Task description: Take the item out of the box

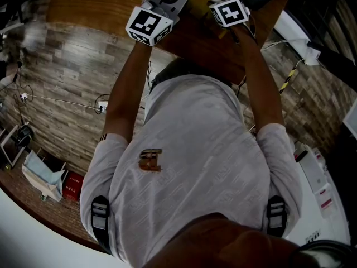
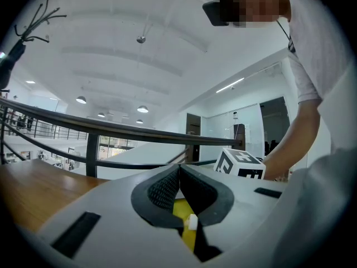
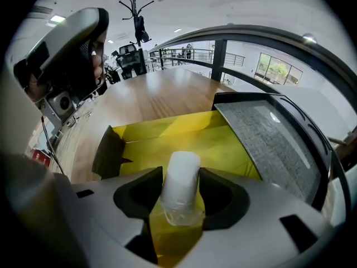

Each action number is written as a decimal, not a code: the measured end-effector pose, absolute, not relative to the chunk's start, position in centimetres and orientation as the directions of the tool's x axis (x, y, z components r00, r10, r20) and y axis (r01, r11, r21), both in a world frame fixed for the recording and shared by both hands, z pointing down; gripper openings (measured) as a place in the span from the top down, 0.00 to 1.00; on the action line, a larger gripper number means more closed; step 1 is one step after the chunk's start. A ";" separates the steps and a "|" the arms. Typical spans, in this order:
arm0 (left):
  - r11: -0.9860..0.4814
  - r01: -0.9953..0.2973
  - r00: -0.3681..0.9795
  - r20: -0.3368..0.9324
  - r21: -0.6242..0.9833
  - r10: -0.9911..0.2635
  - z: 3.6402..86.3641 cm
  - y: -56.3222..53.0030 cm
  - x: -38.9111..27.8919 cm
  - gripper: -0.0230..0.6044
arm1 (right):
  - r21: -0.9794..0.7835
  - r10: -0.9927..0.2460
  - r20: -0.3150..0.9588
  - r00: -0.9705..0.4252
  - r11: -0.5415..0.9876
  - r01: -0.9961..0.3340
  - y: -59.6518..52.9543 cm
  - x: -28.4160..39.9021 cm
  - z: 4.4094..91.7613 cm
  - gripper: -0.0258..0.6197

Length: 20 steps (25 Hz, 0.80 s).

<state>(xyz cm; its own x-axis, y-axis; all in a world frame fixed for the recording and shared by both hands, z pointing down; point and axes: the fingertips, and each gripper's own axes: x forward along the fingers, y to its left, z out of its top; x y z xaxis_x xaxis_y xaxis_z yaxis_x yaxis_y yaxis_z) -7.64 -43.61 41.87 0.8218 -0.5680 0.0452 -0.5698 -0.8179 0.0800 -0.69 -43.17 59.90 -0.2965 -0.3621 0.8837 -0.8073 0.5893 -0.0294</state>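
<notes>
My two grippers work over one wooden table. My right gripper has its jaws clamped narrow on the one white roll, which stands upright between them in a clear wrap, its rounded top poking past the tips. Just beyond and below those jaws lies the one yellow box, open, with a single dark flap standing out at its left end. My left gripper has its jaws brought together at the tips, nothing held between them; a strip of yellow shows through the gap beneath. Two marker cubes ride up top, one on each gripper.
</notes>
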 end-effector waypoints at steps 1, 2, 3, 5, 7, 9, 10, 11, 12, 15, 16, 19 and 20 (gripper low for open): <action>-0.818 -0.570 0.822 0.047 0.080 -0.568 41.9 -43.5 -7.6 0.93 | -0.029 -0.363 0.883 -0.298 0.591 -0.806 -43.2 -0.7 60.0 0.62; -0.818 -0.570 0.822 0.048 0.080 -0.568 41.9 -43.5 -7.7 0.93 | -0.026 -0.365 0.882 -0.297 0.592 -0.805 -43.2 -0.8 60.0 0.63; -0.818 -0.570 0.822 0.049 0.080 -0.568 42.0 -43.5 -7.8 0.93 | -0.020 -0.367 0.883 -0.292 0.593 -0.805 -43.3 -0.8 60.1 0.64; -0.817 -0.571 0.821 0.051 0.078 -0.569 42.0 -43.5 -8.0 0.93 | -0.003 -0.375 0.884 -0.279 0.592 -0.806 -43.3 -0.7 60.1 0.64; -0.816 -0.573 0.820 0.052 0.076 -0.570 41.9 -43.3 -8.0 0.93 | -0.006 -0.372 0.885 -0.279 0.591 -0.806 -43.0 -0.6 60.1 0.65; -0.816 -0.573 0.820 0.053 0.074 -0.571 41.8 -43.1 -8.0 0.93 | -0.025 -0.365 0.884 -0.293 0.588 -0.808 -42.6 -0.7 59.9 0.65; -0.817 -0.573 0.820 0.053 0.073 -0.570 41.8 -43.0 -8.0 0.93 | -0.031 -0.368 0.880 -0.300 0.587 -0.809 -42.5 -0.7 59.7 0.65; -0.817 -0.572 0.820 0.053 0.072 -0.570 41.7 -42.8 -8.0 0.93 | -0.027 -0.382 0.872 -0.306 0.586 -0.810 -42.6 -0.7 59.4 0.65; -0.818 -0.571 0.821 0.053 0.070 -0.569 41.7 -42.7 -8.0 0.93 | -0.016 -0.407 0.859 -0.310 0.586 -0.810 -42.8 -0.6 58.8 0.65; -0.820 -0.568 0.823 0.052 0.066 -0.566 41.5 -42.2 -7.8 0.93 | -0.007 -0.458 0.825 -0.330 0.576 -0.818 -42.9 -0.3 56.8 0.65; -0.821 -0.567 0.823 0.051 0.065 -0.565 41.4 -42.1 -7.7 0.93 | -0.013 -0.471 0.813 -0.343 0.573 -0.819 -42.8 -0.3 56.3 0.65; -0.824 -0.564 0.826 0.051 0.063 -0.562 41.2 -41.8 -7.3 0.93 | -0.037 -0.510 0.768 -0.386 0.568 -0.822 -42.6 -0.2 54.4 0.65; -0.825 -0.562 0.827 0.051 0.062 -0.559 41.1 -41.7 -7.1 0.93 | -0.043 -0.524 0.752 -0.400 0.567 -0.823 -42.6 -0.2 53.7 0.65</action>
